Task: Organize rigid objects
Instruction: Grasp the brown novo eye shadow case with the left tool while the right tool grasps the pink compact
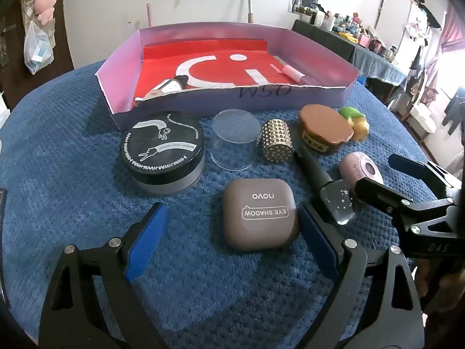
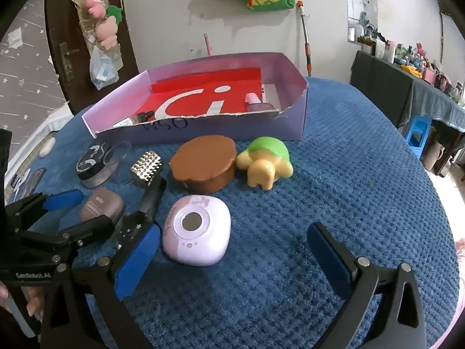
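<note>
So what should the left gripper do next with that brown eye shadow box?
Probably close on it. The left gripper is open, with the eye shadow case lying between its fingers on the blue cloth. Once gripped, it could go into the purple tray.

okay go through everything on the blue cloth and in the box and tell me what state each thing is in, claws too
left claw: open, straddling the eye shadow case
right claw: open, holding nothing
eye shadow case: closed, flat on the cloth
black round tin: lid on
brown jar: lid on
clear cup: upside down
purple box: open-topped, two items inside
turtle toy: upright, outside the box
</note>
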Available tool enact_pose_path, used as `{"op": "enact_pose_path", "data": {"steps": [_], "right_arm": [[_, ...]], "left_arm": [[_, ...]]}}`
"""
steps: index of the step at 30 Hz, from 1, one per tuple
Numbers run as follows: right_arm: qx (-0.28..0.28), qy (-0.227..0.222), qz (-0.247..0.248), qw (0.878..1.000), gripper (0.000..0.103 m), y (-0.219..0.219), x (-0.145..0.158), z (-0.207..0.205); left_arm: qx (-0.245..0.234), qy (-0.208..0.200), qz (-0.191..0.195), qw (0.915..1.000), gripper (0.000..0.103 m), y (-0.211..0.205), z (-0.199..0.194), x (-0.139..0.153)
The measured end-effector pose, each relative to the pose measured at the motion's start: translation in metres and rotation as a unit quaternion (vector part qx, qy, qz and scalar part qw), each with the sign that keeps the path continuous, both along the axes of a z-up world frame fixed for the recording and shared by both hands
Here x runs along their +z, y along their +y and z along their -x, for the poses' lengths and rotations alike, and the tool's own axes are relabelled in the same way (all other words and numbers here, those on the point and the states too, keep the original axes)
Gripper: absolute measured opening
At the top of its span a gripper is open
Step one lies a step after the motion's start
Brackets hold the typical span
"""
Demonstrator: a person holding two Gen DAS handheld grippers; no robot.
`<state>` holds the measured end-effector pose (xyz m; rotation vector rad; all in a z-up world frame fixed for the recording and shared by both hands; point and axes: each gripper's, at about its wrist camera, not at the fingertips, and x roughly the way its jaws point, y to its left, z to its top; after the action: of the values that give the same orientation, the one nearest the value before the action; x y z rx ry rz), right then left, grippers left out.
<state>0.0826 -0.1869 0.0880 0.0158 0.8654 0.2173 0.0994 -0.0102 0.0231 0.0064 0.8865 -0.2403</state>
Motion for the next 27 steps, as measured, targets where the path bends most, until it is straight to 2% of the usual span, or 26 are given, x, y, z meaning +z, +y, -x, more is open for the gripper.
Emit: {"op": "enact_pose_path", "data": {"steps": [3,12,16,17,18,19,22,27], "right_arm": [[0.005,0.001,0.003,1.000,0.102,0.004,-0.002,-0.005],[0.031,-0.007,0.011,0.999,0.081,0.015,-0.005,-0.004],[0.038,-0.008,-0.006,0.999,0.072,0.013,-0.006,-0.002],[0.043,-0.010,-0.009,0.999,0.067,0.013,-0.005,0.000],[0.048,-0.010,-0.013,0.999,0.063,0.014,-0.005,0.000],[0.055,-0.010,-0.018,0.998,0.053,0.016,-0.005,0.002],[0.062,-0.017,-0.012,0.998,0.053,0.020,-0.004,0.007],[0.057,-0.035,-0.034,0.997,0.053,0.011,0.012,0.013]], "left_arm": [[-0.001,-0.001,0.001,1.0000,0.091,-0.001,-0.002,-0.001],[-0.008,-0.002,0.002,1.0000,0.089,-0.008,-0.002,-0.001],[-0.011,-0.007,-0.001,0.9999,0.071,-0.012,-0.001,0.000],[-0.012,-0.008,-0.001,0.9999,0.067,-0.012,-0.001,0.000],[-0.017,-0.009,0.003,0.9998,0.056,-0.012,-0.001,0.001],[-0.022,-0.006,0.009,0.9997,0.050,-0.012,0.000,0.002],[-0.033,-0.003,0.023,0.9992,0.050,-0.012,0.002,0.005],[-0.039,-0.017,0.031,0.9986,0.050,-0.012,0.009,0.017]]}}
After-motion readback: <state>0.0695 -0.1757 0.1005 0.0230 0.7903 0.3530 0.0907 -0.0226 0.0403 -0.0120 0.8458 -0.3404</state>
